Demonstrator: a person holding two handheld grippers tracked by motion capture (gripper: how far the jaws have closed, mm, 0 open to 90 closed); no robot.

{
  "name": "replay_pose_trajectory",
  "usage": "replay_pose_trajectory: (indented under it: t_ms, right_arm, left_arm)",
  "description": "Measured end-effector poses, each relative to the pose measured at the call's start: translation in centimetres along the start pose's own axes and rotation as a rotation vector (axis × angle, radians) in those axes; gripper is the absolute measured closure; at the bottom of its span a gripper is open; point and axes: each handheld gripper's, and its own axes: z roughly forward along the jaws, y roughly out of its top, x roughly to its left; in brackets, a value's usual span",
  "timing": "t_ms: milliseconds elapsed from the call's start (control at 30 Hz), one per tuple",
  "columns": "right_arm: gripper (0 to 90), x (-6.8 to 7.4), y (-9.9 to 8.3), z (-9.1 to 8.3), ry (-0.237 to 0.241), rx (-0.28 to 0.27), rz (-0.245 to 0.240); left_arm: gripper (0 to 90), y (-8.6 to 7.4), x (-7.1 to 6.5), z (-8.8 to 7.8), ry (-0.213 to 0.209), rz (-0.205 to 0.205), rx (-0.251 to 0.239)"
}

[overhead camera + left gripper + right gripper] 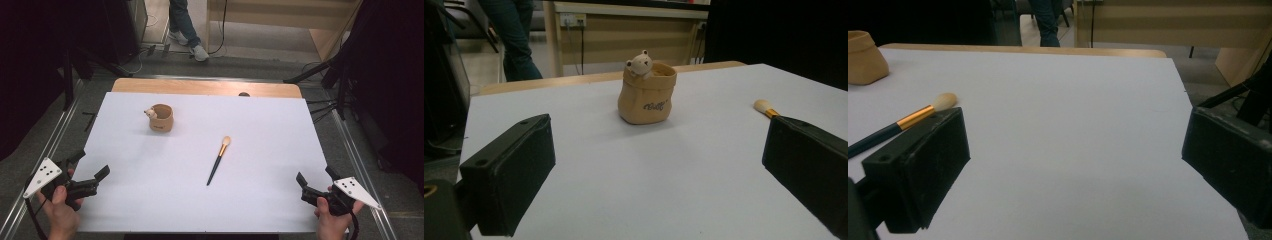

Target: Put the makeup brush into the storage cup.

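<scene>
A tan pot with a small bear figure on its rim (161,118) stands upright at the back left of the white table cover (165,205). A makeup brush (218,160) with a black handle, gold ferrule and pale bristles lies flat near the middle, bristles pointing away. My left gripper (91,164) rests at the table's front left edge, open and holding nothing. The left gripper view has the pot (647,93) ahead between the jaws and the brush tip (765,107) at right. My right gripper (315,175) is at the front right edge, open and holding nothing, with the brush (898,124) off to its left.
A person's legs (185,25) stand on the floor beyond the table. Dark stand legs (320,70) reach in at the back right and similar ones at the back left. Metal rails (357,160) run along both table sides. A wooden strip (205,88) borders the far edge.
</scene>
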Motion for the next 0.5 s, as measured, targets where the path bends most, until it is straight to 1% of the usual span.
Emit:
replay_pose_trajectory:
  t_ms: [133, 167, 333, 433, 500]
  right_arm:
    - [0.0, 0.1, 0.0, 0.1, 0.008, 0.006, 0.006]
    - [0.0, 0.1, 0.1, 0.2, 0.011, 0.008, -0.003]
    - [0.0, 0.5, 0.6, 0.3, 0.029, 0.012, -0.001]
    - [0.0, 1.0, 0.9, 0.6, 0.041, 0.017, -0.016]
    - [0.0, 1.6, 1.1, 1.0, 0.051, 0.026, -0.026]
  left_arm:
    - [1.1, 0.0, 0.0, 0.0, -0.003, 0.002, 0.004]
    - [1.1, -0.1, -0.1, 0.0, -0.003, 0.000, 0.004]
    - [1.1, -0.1, -0.2, 0.1, -0.010, -0.005, 0.009]
    - [1.1, -0.2, -0.3, 0.3, -0.016, -0.002, 0.012]
    - [1.1, -0.2, -0.4, 0.4, -0.013, 0.000, 0.013]
